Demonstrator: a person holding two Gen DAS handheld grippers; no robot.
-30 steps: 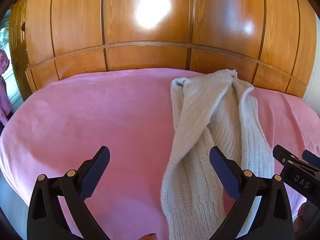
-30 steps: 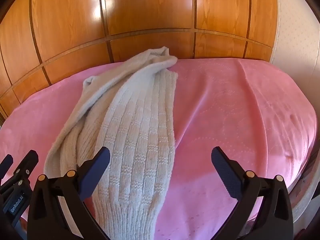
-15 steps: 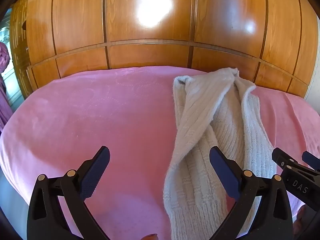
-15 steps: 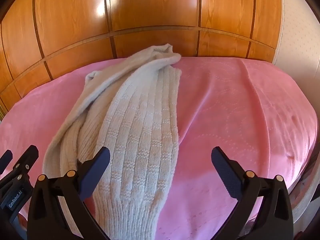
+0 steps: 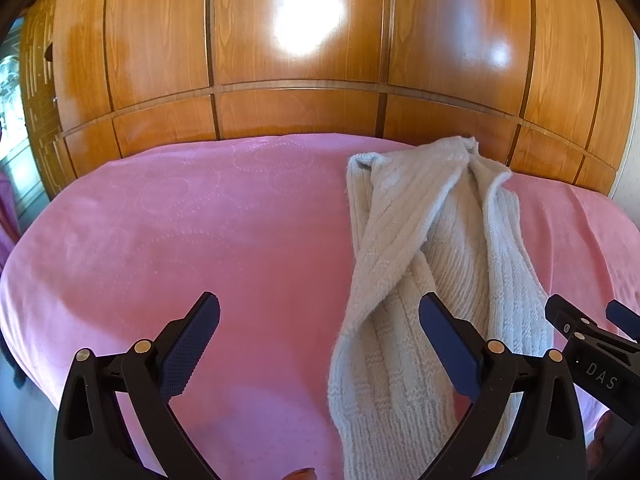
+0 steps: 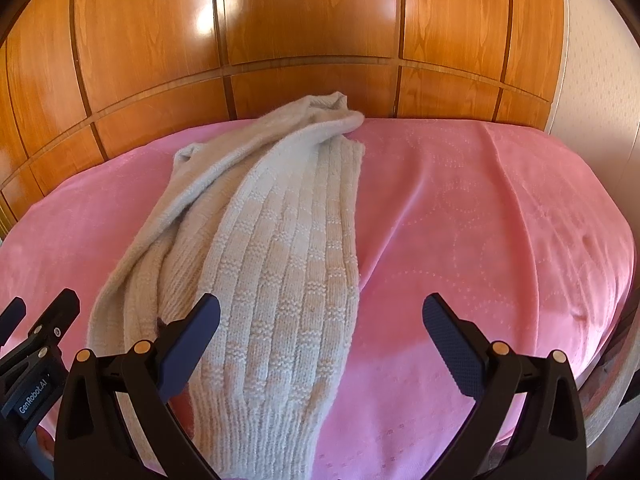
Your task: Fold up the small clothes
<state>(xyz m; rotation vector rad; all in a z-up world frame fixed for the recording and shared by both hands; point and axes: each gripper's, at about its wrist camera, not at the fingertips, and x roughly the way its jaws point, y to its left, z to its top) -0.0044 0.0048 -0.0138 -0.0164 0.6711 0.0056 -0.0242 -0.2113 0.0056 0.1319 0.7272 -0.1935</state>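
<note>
A cream ribbed knit garment [image 5: 432, 264] lies lengthwise on a pink blanket [image 5: 200, 232], folded into a long narrow strip with a sleeve crossing over it. It also shows in the right wrist view [image 6: 280, 264]. My left gripper [image 5: 320, 340] is open and empty above the near edge, the garment under its right finger. My right gripper [image 6: 320, 344] is open and empty, its left finger over the garment's near hem. Each gripper shows at the edge of the other's view.
A glossy wooden wardrobe [image 5: 300, 60] stands right behind the pink surface. A pale wall [image 6: 592, 60] is at the far right. The pink surface [image 6: 500, 220] drops off at its right and near edges.
Both grippers have drawn back and risen slightly, so the garment sits a little farther off. The garment has not moved.
</note>
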